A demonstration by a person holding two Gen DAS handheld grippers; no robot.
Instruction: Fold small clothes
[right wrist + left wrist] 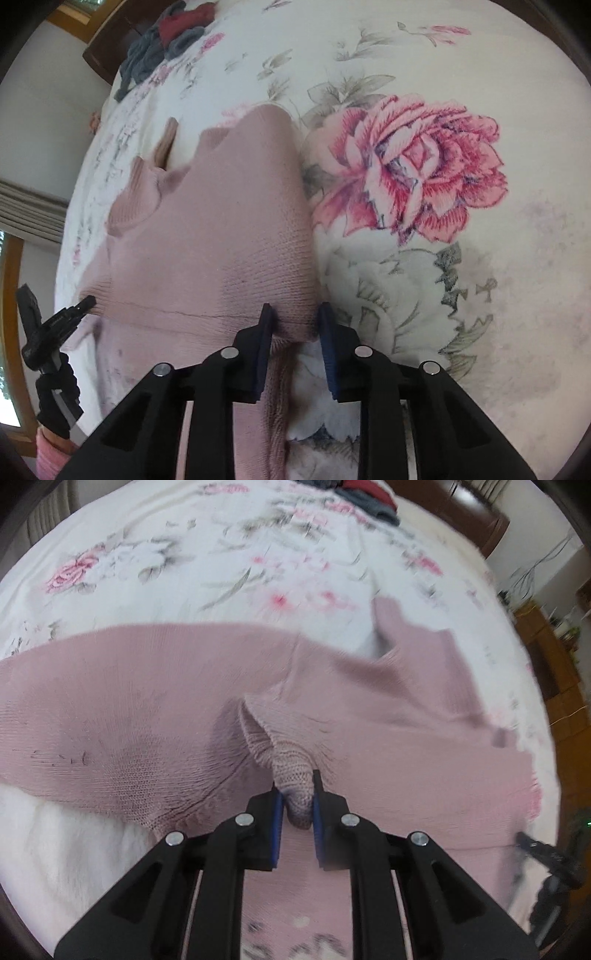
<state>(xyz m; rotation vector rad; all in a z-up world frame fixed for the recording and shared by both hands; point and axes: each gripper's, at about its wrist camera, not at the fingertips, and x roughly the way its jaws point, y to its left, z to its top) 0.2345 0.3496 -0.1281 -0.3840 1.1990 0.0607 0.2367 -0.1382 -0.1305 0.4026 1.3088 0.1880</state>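
On the left, my left tongs [297, 805] are clamped on a bunched ridge of a pink knitted top [155, 709], which lies spread across a flower-printed bedspread [177, 561]; I judge the pinch is there so that this edge can be lifted and carried over for a fold. From that pinch the knit pulls into creases toward the middle, while its left part rests flat and the far right part, blurred in the left wrist view, rides up in a loose flap. To the left of the top there is open white bedding, and beyond it a broad stretch of bare bedspread, so a fold away from me has room. Moving right, my right tongs [295, 325] stand parted astride the near corner of the pink knitted top [221, 229], one finger over the cloth and the other over the bedspread [498, 74]; I cannot tell whether they touch the knit, and I judge they are placed to take this corner next. The top's right edge runs straight up from that corner, beside a large printed rose [417, 173]. Right of that edge the bed is free. Far off, near the bed's far side, sits a heap of dark grey and red clothes [162, 48], well apart from the work.
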